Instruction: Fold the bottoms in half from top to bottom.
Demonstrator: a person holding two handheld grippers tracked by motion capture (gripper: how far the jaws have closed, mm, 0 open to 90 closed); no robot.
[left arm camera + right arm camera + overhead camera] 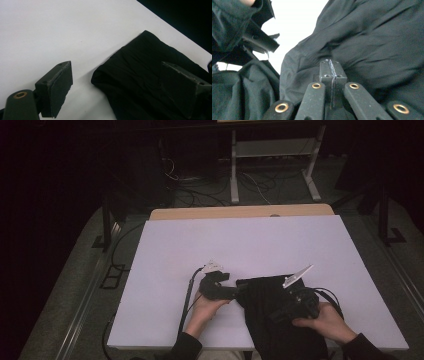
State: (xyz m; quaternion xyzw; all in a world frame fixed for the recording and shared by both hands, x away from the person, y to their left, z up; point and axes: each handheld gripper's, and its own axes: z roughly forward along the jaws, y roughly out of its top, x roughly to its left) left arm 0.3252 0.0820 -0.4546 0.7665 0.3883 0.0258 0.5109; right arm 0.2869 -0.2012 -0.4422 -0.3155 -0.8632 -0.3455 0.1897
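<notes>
A black cloth (267, 330) lies bunched at the near edge of the white table (240, 240). My left gripper (238, 291) lies low at the cloth's left edge and points right. Its jaws stand wide apart in the left gripper view, one pad (58, 87) over bare table, the other (182, 85) over the cloth (140, 65); the left gripper (115, 66) is open and grips nothing. My right gripper (280, 314) rests on top of the cloth. Its jaws are pressed together, right gripper (330, 62) tip against the folds of cloth (374, 37). Whether a fold is pinched I cannot tell.
A white tag or card (297, 276) sticks up by the cloth's far right corner. Cables (189, 295) trail off the table's near edge. A wooden strip (240, 212) runs along the far edge, with a metal rack (272, 150) and floor cables beyond.
</notes>
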